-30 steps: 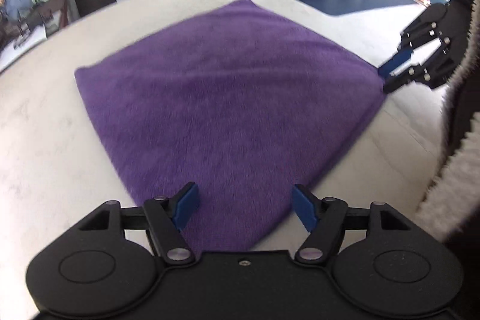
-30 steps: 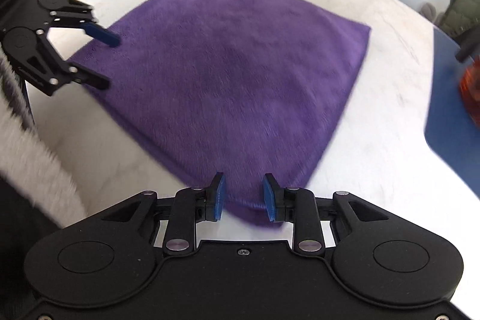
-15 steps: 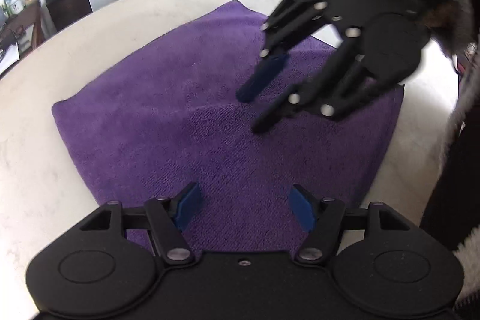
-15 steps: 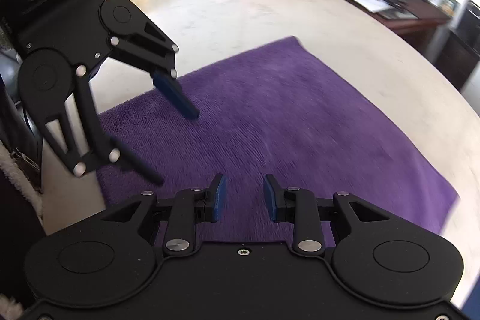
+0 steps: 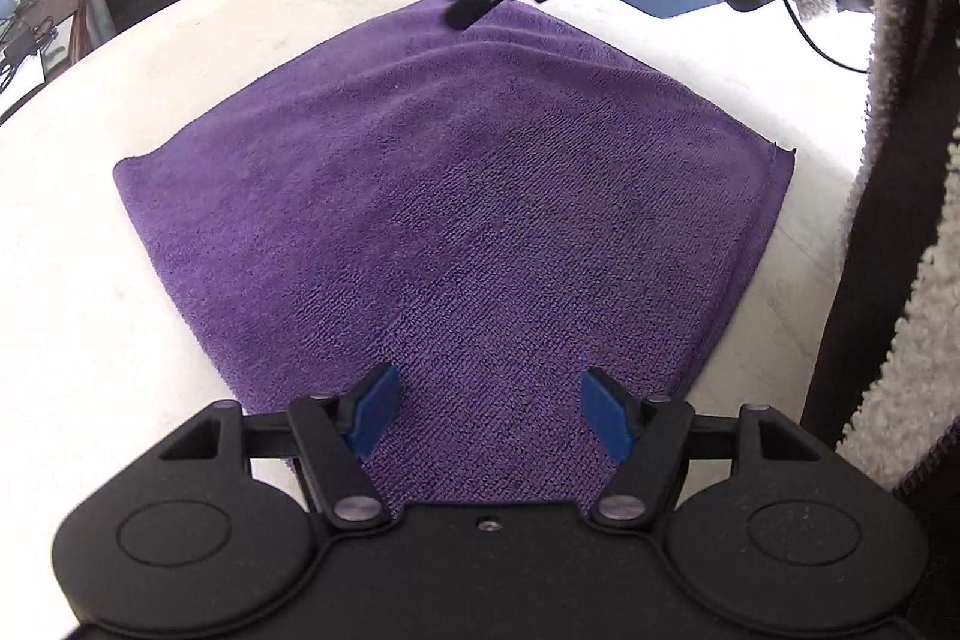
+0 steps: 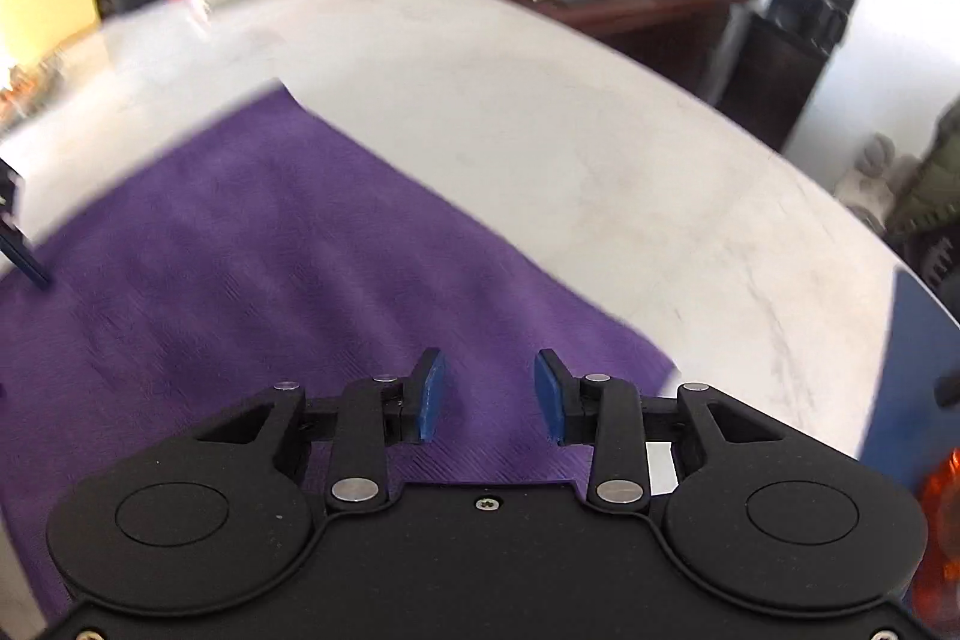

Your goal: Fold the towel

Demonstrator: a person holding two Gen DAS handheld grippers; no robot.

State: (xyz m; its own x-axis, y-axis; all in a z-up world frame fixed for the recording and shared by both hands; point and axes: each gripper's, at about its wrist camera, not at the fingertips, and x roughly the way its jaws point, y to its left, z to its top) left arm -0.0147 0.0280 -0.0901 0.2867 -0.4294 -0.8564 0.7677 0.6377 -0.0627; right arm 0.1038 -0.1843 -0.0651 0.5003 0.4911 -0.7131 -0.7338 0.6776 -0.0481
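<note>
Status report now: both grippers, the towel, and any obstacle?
Left gripper open, low over towel. Right gripper opening, empty, at far corner. Towel flat on table. Nothing in the way.

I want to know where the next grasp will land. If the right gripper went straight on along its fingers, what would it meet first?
Most likely the purple towel, near its far corner. The right gripper, its jaws opening with nothing between them, points down at the cloth; height above it is unclear.
</note>
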